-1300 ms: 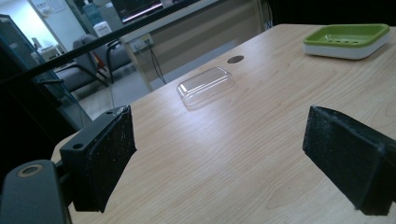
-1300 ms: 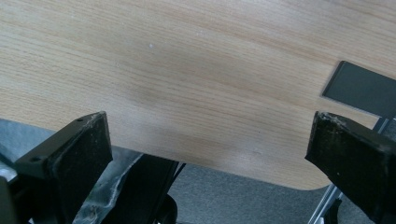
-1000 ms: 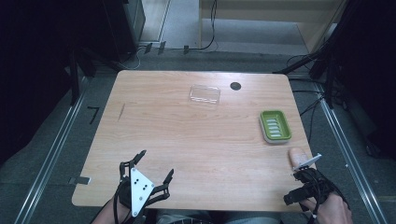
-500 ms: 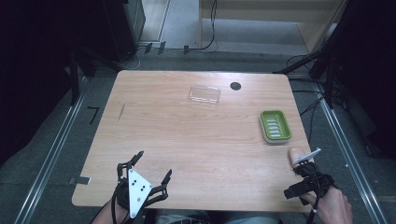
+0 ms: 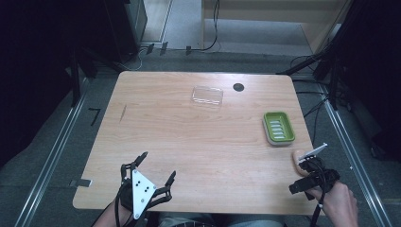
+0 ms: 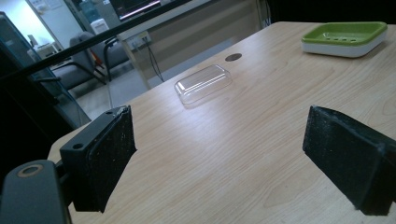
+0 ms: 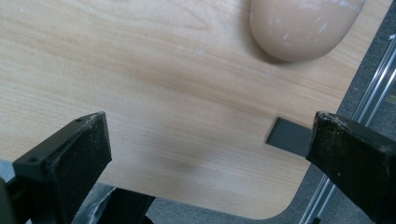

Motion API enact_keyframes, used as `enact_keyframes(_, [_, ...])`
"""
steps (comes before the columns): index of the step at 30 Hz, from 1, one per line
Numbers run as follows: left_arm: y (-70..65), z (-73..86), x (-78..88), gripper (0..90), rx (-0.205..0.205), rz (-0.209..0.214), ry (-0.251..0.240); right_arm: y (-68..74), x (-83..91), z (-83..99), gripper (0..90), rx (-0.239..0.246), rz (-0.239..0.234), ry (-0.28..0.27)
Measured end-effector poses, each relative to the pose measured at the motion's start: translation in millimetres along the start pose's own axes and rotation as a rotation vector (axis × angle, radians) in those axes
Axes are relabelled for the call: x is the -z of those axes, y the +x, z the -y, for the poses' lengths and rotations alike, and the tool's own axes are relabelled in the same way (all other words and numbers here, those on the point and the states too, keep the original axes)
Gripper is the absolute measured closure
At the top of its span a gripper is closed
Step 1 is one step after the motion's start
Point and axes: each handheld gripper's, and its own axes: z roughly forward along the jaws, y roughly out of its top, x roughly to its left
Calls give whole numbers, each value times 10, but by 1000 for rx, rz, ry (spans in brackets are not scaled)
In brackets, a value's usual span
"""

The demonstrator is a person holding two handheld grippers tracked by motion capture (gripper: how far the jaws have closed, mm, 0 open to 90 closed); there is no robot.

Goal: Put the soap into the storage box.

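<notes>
**Soap sits at the table's edge, both grippers empty**

The pale soap bar (image 5: 297,156) lies at the table's (image 5: 189,137) right rim, just ahead of the right gripper (image 7: 205,149) — jaws wide apart, gripping nothing. A clumsy nudge could likely tip it off the edge. The left gripper (image 5: 153,172) is equally wide open and empty, near the front-left corner. Count: one soap bar, one green soap dish (image 5: 278,127), one clear lid (image 5: 207,96) — well apart from each other.
</notes>
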Motion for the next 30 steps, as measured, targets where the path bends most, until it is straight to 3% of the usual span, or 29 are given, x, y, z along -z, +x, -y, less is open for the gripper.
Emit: enact_keyframes(30, [-3, -2, -7, 99, -6, 4, 0, -224, 29, -421, 0, -17, 5, -30])
